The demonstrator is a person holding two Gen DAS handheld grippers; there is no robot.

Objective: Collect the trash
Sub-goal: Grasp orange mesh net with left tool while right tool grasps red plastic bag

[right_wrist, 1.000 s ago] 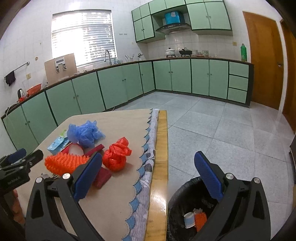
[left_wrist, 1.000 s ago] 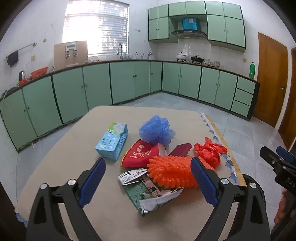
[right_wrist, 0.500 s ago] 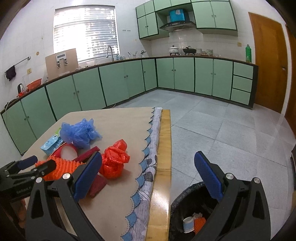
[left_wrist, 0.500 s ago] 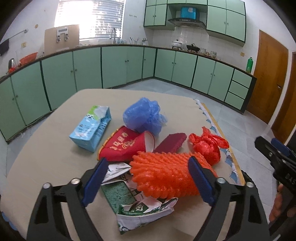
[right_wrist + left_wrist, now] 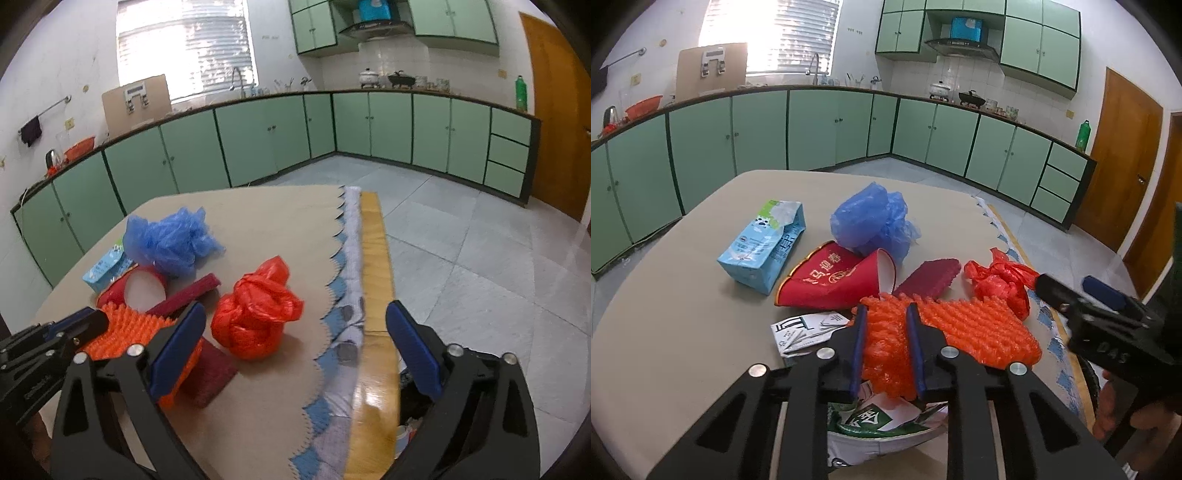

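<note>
Left hand-held gripper (image 5: 885, 343) pinching orange spiky wrap (image 5: 960, 332) near table edge (image 5: 1015, 236).

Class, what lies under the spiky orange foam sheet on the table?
Under the spiky orange foam sheet show a green-and-white wrapper and white printed paper; anything beneath its middle is covered.

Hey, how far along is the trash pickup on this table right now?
Early. The left gripper has shut on the orange spiky piece, which sits on the table. The right gripper, jaws closing with nothing pinched, points toward the red bag. Blue bag, carton, red cup and wrappers remain.
</note>
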